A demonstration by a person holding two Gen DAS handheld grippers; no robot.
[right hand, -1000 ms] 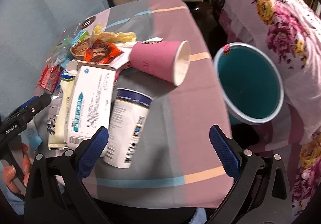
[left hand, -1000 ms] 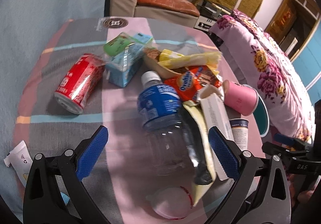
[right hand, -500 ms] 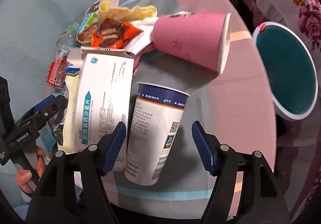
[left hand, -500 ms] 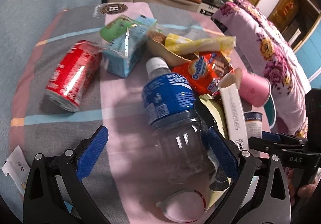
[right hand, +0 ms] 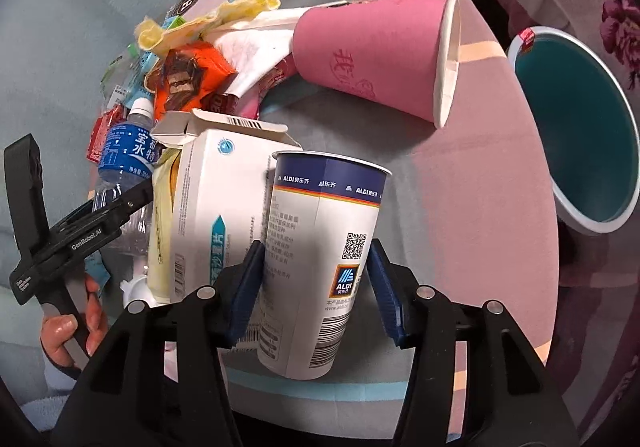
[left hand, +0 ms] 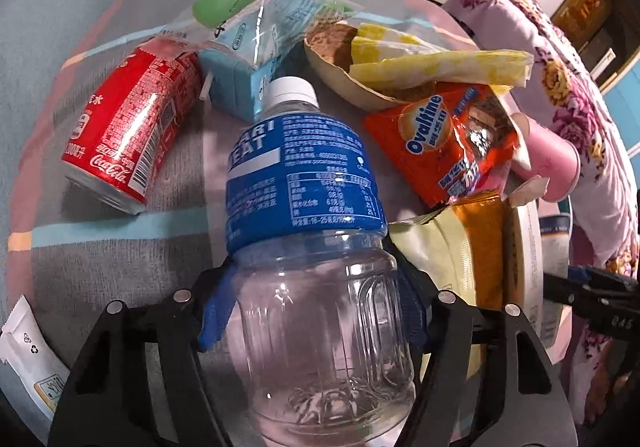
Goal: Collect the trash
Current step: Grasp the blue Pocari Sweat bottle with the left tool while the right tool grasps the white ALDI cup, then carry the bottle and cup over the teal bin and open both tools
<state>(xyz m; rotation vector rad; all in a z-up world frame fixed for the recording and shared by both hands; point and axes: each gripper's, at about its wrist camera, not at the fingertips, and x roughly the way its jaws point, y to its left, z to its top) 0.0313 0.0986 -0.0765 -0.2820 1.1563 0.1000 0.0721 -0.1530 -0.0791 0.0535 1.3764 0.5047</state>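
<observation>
On a round worktop [right hand: 472, 175] covered in a pink and grey cloth, two hand-held grippers have each just been closing around a piece of litter. The left gripper [left hand: 312, 311] has its blue fingers [left hand: 216, 311] pressed against both sides of a plastic bottle [left hand: 316, 259], gripping the clear ribbed lower body just below the blue label. The bottle lies on its side, white cap pointing away, and looks empty. The right gripper [right hand: 316, 287] straddles a white paper cup [right hand: 320, 259] with a navy rim band, a barcode and a square code on its side; its fingers [right hand: 246, 287] sit at the cup's lower half, the left one touching, the right one so close that contact cannot be told for certain. The cup lies tilted, leaning against a white carton [right hand: 212, 215]. Around them lie a red drink can [left hand: 132, 139], an orange snack wrapper [left hand: 448, 143] and a pink paper cup [right hand: 380, 55] on its side. A teal bin [right hand: 580, 127] stands just beyond the worktop's edge.
</observation>
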